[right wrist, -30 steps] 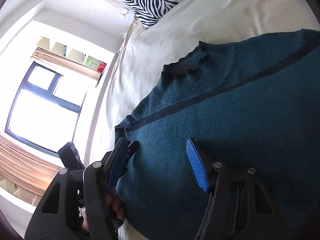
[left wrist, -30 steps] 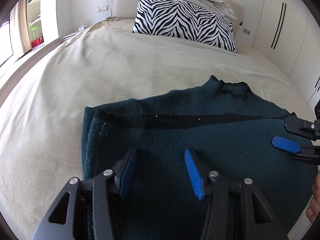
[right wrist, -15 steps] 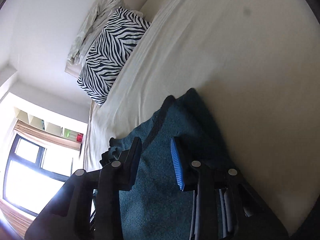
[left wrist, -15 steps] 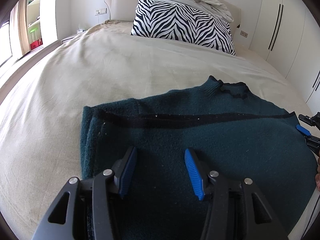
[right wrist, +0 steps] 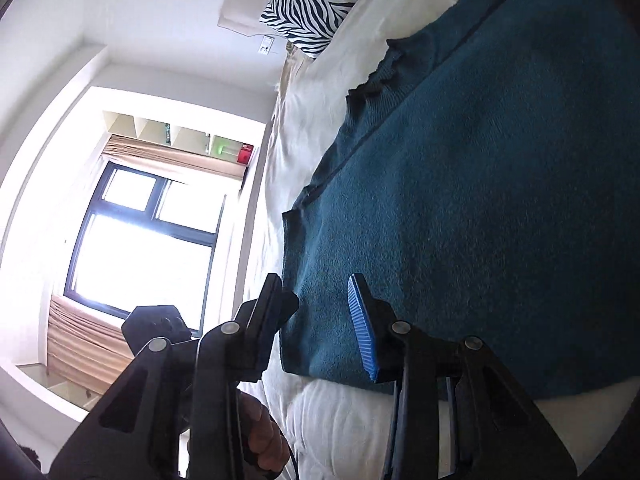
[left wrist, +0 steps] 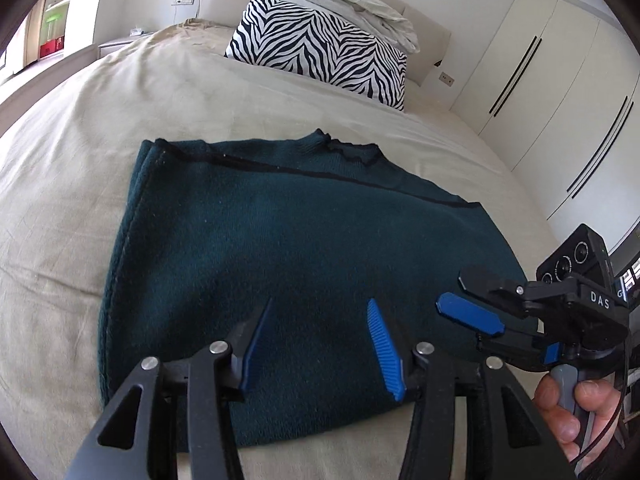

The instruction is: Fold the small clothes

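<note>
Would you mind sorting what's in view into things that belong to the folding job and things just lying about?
Part of the job:
- dark teal sweater, lying flat on the bed
- left gripper, open
- right gripper, open

Just lying about:
- zebra-print pillow
- crumpled pale bedding on top of it
- wardrobe

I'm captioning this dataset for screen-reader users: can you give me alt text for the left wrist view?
A dark teal sweater lies flat on a beige bed, partly folded. The open left gripper hovers over its near edge, and the open right gripper reaches in from the right. A zebra-print pillow rests at the headboard.
</note>
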A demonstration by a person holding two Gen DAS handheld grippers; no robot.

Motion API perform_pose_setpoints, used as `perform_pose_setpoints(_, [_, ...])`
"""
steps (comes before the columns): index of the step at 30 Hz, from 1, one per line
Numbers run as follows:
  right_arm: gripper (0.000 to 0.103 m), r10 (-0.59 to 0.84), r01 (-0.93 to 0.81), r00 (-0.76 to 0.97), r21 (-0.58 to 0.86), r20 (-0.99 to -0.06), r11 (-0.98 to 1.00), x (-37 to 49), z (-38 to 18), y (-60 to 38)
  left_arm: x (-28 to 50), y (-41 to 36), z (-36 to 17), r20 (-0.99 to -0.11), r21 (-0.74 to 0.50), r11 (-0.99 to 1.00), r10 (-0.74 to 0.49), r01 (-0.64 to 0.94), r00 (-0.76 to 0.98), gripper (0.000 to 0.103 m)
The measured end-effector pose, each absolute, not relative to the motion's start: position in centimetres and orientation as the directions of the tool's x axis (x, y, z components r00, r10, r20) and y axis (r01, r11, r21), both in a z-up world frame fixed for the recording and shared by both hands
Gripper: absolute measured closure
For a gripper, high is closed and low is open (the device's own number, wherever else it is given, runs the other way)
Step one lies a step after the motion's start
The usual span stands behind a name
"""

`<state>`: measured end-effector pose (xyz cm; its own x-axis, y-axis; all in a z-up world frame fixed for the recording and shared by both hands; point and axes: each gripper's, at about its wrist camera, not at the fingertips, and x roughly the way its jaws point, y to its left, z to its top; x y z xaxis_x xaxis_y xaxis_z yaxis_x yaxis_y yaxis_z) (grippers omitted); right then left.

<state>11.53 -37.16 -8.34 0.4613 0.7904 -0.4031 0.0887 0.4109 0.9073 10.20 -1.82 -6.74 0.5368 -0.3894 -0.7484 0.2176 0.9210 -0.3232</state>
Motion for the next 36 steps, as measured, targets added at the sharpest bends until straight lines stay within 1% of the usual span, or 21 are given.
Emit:
perform_pose_setpoints(1, [0.069,0.796,0.133,0.436,0.905,-0.420,0.405,11.2,-9.7,-37.2,10.0,-2.1,-8.0,-0.778,-0.305,0.931,-0.365,0.201,0.512,0.052])
perform_pose_setpoints(2, [0.071,0.789,0.160,0.437,0.901,-0.432,0.404,10.9,-10.6,-37.7,10.0,-2.1,-9.4,-0.800,-0.294,0.938,-0.347,0.185,0.489,0.054])
perform_pose_setpoints(4, [0.073,0.770,0.165,0.478,0.905,-0.422,0.393,9.9,-11.1,-39.6,9.3,-1.8,-9.9,-0.780,-0.280,0.937,-0.348,0.208,0.520,0.056])
perform_pose_setpoints(8, [0.073,0.671,0.221,0.584,0.885,-0.457,0.410,8.2,-10.8,-45.2,9.4,-2.4,-9.8,-0.800,-0.233,0.945,-0.321,0.230,0.508,0.056])
perform_pose_setpoints(10, [0.073,0.629,0.257,0.635,0.890,-0.450,0.378,7.0,-10.9,-48.5,9.4,-2.5,-9.8,-0.797,-0.227,0.946,-0.318,0.233,0.513,0.056])
perform_pose_setpoints(14, [0.073,0.482,0.327,0.722,0.859,-0.496,0.394,3.7,-9.9,-53.2,9.2,-2.2,-10.1,-0.792,-0.229,0.945,-0.321,0.236,0.519,0.056])
perform_pose_setpoints(17, [0.071,0.367,0.385,0.760,0.827,-0.536,0.410,1.2,-8.4,-55.7,9.1,-2.2,-10.1,-0.793,-0.216,0.947,-0.312,0.238,0.523,0.056])
perform_pose_setpoints(19, [0.068,0.321,0.387,0.778,0.815,-0.539,0.431,0.0,-6.8,-56.7,9.1,-2.3,-10.1,-0.793,-0.211,0.948,-0.309,0.239,0.526,0.056])
perform_pose_setpoints(22, [0.068,0.356,0.317,0.787,0.825,-0.504,0.467,0.1,-5.3,-55.7,9.1,-2.4,-10.2,-0.792,-0.202,0.949,-0.303,0.241,0.530,0.056])
perform_pose_setpoints(27, [0.068,0.521,0.172,0.700,0.824,-0.488,0.540,2.7,-3.3,-48.9,9.1,-2.6,-10.2,-0.790,-0.209,0.948,-0.309,0.241,0.530,0.056])
perform_pose_setpoints(30, [0.068,0.610,0.120,0.606,0.816,-0.511,0.565,4.6,-4.2,-43.8,9.2,-2.5,-10.2,-0.787,-0.217,0.946,-0.316,0.243,0.530,0.056])
perform_pose_setpoints(34, [0.068,0.640,0.111,0.503,0.778,-0.581,0.618,4.9,-6.5,-40.3,9.3,-2.1,-10.2,-0.782,-0.233,0.942,-0.330,0.244,0.529,0.056])
perform_pose_setpoints(35, [0.070,0.641,0.129,0.500,0.782,-0.583,0.610,4.5,-7.3,-40.5,9.3,-2.0,-10.2,-0.780,-0.239,0.940,-0.335,0.244,0.529,0.056])
perform_pose_setpoints(36, [0.070,0.653,0.141,0.510,0.804,-0.560,0.578,4.0,-8.0,-41.1,9.3,-1.8,-10.3,-0.778,-0.245,0.938,-0.341,0.244,0.528,0.056])
